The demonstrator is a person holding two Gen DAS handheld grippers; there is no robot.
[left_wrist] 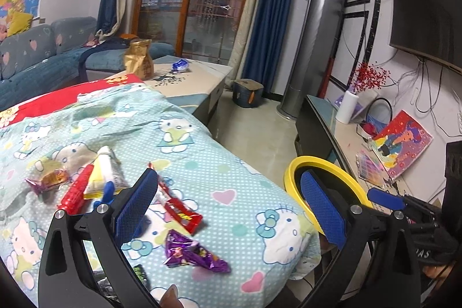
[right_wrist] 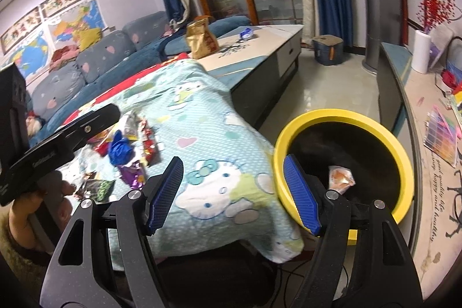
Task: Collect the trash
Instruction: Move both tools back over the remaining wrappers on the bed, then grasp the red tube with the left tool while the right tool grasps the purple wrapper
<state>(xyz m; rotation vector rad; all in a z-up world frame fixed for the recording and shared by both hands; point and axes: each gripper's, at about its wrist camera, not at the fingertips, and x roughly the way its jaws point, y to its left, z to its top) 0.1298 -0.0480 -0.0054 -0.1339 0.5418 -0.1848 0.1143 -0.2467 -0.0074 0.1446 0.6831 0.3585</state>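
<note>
Several wrappers lie on the Hello Kitty cloth (left_wrist: 219, 152): a purple wrapper (left_wrist: 196, 253), a red wrapper (left_wrist: 180, 208), a red tube (left_wrist: 75, 190), a white and yellow packet (left_wrist: 104, 171) and an orange candy wrapper (left_wrist: 51, 180). My left gripper (left_wrist: 228, 175) hangs open over the cloth's near edge with nothing between its pads. The yellow-rimmed bin (right_wrist: 340, 117) stands on the floor beside the cloth, with an orange wrapper (right_wrist: 340, 178) inside. My right gripper (right_wrist: 234, 159) is open and empty, between the cloth's corner and the bin's rim. The same pile of wrappers (right_wrist: 138, 146) shows at the left of the right wrist view.
A low coffee table (left_wrist: 199, 82) behind the cloth carries a gold paper bag (left_wrist: 139, 59) and a blue wrapper (left_wrist: 180, 65). A sofa (left_wrist: 34, 54) runs along the left. A TV stand (right_wrist: 404, 94) with a paper roll (right_wrist: 420, 51) lines the right wall. A hand (right_wrist: 29, 207) holds the left gripper.
</note>
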